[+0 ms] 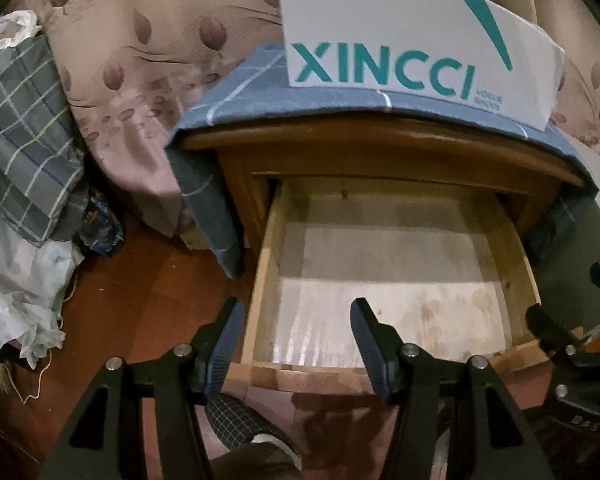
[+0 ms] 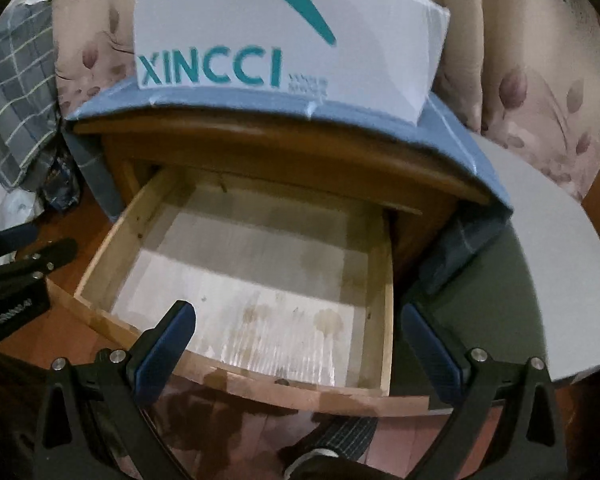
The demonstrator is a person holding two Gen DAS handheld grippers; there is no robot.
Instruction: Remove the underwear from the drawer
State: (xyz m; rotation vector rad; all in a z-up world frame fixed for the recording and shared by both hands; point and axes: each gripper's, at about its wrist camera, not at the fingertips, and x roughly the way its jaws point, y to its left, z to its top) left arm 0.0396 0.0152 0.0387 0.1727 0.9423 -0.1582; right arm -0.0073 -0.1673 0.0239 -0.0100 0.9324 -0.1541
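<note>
Left gripper [image 1: 296,340] and right gripper [image 2: 300,344]: both with jaws apart, holding nothing, angled down over the near edge of the pulled-out drawer [image 2: 384,280], probably to reach in. Drawer looks bare; no underwear visible anywhere. White box [image 1: 400,40] sits on the cabinet top behind.

"XINCCI" on white box [image 1: 400,36]

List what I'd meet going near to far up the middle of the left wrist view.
Drawer front rim → bare drawer floor, no underwear visible → wooden nightstand edge → blue checked cloth → white XINCCI box → floral curtain.
</note>
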